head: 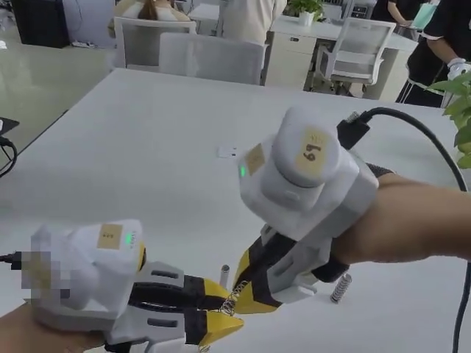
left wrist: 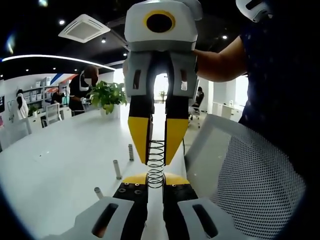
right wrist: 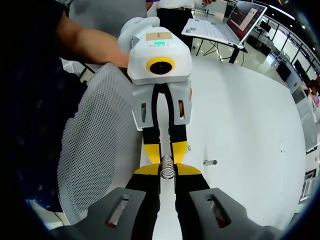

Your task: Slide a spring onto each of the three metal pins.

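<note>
Spring position: the silver coil spring (left wrist: 156,164) hangs above the near edge of the white tabletop (head: 147,147). My left gripper (left wrist: 155,182) fingers clamp one end, and my right gripper (right wrist: 167,176) fingers clamp the other. Three short metal pins (left wrist: 116,169) stand upright just beside it.

A spring (left wrist: 156,165) sits between the left gripper (left wrist: 155,184) and right gripper (left wrist: 156,146), a pin (head: 224,273) just behind it on the table (head: 147,162)

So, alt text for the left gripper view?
A coil spring is pinched between two yellow-tipped grippers, the left gripper from below and the right gripper from above. Three metal pins stand on the white table beside them.
</note>
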Tool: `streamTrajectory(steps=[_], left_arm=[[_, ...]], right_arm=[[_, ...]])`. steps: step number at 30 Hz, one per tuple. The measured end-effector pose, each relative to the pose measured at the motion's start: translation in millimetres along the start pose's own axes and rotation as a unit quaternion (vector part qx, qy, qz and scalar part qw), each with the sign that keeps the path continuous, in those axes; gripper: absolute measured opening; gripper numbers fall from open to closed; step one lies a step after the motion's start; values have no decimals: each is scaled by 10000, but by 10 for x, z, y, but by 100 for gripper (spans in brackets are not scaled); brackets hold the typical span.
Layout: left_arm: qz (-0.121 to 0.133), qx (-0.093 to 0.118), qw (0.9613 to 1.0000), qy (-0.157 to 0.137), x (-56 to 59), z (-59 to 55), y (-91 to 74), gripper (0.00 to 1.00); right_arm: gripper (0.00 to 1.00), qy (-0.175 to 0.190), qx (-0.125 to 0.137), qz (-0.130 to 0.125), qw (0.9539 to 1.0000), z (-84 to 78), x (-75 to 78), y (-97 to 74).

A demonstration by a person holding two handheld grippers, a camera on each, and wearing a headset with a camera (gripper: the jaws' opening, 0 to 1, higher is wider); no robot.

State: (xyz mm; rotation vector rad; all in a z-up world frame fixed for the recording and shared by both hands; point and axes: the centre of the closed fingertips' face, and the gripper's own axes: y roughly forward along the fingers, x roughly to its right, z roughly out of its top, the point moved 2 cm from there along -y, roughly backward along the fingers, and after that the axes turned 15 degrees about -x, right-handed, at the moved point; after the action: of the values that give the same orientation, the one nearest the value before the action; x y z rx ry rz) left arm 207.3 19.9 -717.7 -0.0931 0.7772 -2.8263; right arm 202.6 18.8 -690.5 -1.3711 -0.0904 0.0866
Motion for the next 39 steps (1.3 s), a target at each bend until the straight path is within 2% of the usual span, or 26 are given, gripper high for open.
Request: streamTrajectory(steps=[16,27,34,39], left_arm=[[43,-58,10000,-54,-34,-37,6,4],[136,-107,9997,-151,-82,-79,-20,15],[417,-65,9985,-343,-192,-154,-110,23],[535,-74,9976,-429,-226,-212,-132,30]], right_arm=[[7,-58,-119,-15,9999,21,37,35],[7,-17,-72,-127,9999,36,101,12],[7,53,-130,-178,9997,-47,154,-4],[7,125,-141,-226,9996,-100,189,-17]])
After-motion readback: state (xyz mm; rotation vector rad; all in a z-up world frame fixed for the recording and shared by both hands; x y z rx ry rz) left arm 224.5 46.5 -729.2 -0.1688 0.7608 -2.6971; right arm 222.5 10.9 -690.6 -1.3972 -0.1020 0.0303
